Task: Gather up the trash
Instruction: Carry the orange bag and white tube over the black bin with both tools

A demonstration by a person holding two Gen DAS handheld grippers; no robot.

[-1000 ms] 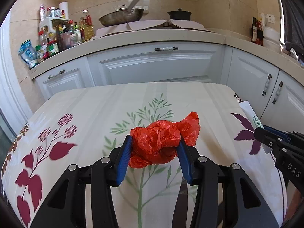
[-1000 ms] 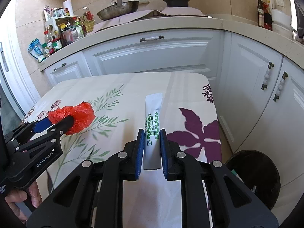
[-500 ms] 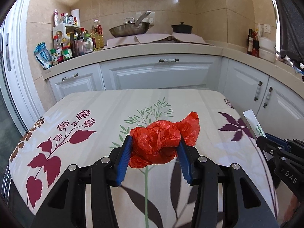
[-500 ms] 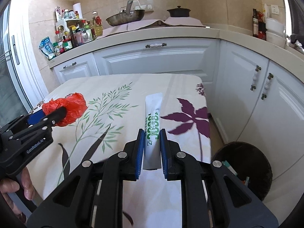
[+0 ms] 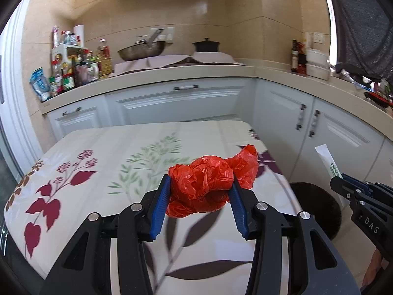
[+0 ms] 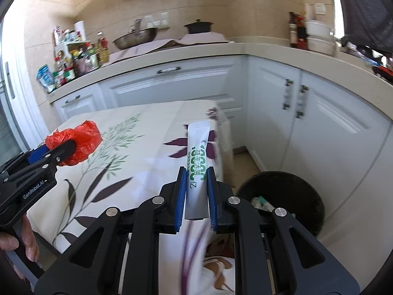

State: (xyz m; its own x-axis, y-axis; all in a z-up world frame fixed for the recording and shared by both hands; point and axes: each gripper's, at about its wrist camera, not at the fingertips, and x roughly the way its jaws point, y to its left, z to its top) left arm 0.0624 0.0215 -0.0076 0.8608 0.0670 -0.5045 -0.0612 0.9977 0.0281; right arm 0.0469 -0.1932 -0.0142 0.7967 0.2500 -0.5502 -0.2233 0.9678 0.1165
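Observation:
My left gripper (image 5: 199, 198) is shut on a crumpled red plastic bag (image 5: 208, 184) and holds it above the floral-cloth table (image 5: 98, 162). The bag also shows in the right wrist view (image 6: 78, 140). My right gripper (image 6: 196, 191) is shut on a white sachet with green print (image 6: 197, 162), held upright above the table's right edge. The sachet also shows in the left wrist view (image 5: 329, 161). A black trash bin (image 6: 285, 194) with some litter inside stands on the floor to the right of the table, below and right of the right gripper.
White cabinets (image 5: 176, 103) and a beige counter (image 5: 186, 71) run behind and along the right. A wok (image 5: 141, 51), a black pot (image 5: 206, 45) and a rack of bottles (image 5: 73, 71) stand on the counter. The bin (image 5: 316, 209) sits between table and right-hand cabinets.
Both grippers have risen and pulled back from the table with their loads. The right gripper has swung to the right, so the bin now lies closer in its view.

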